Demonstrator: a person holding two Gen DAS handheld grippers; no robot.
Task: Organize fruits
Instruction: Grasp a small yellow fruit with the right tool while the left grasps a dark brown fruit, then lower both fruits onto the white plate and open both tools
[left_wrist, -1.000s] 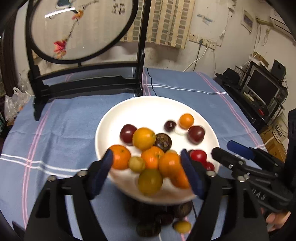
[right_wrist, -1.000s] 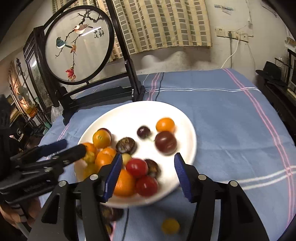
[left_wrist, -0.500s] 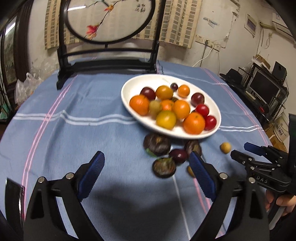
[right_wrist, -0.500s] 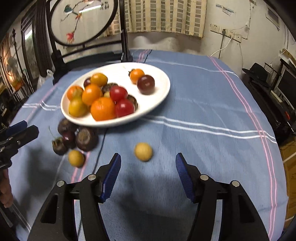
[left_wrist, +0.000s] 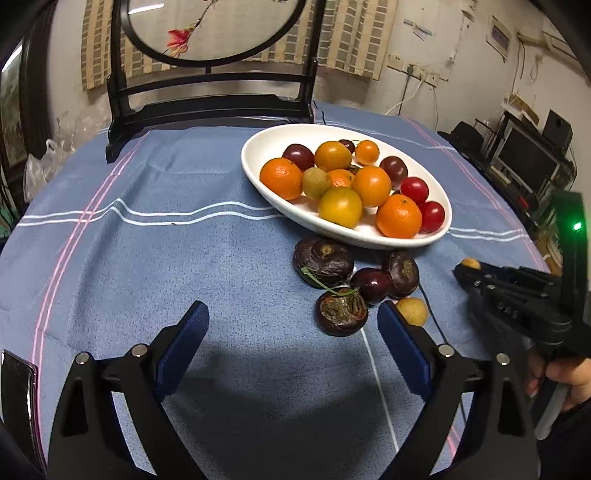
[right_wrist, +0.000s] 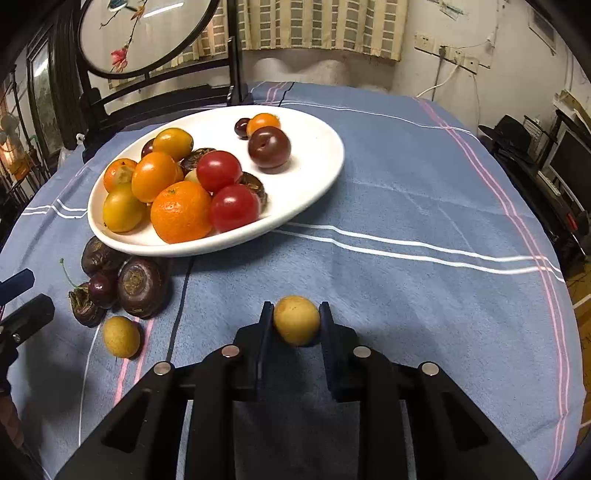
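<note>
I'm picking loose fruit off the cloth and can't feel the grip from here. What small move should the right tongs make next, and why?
Probably lift straight up a little. The right tongs appear shut on the small round yellow-tan fruit, which still seems to rest on the blue striped tablecloth. The white oval plate it likely belongs on sits farther ahead to the left, so raise it before carrying.

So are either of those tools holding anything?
The right tool pinches a small round yellow fruit by its sides; the left tool is open, empty.

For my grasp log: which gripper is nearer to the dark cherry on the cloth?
Left. The left gripper hangs open just before the cherry; the right gripper is farther, shut on a yellow fruit.
</note>
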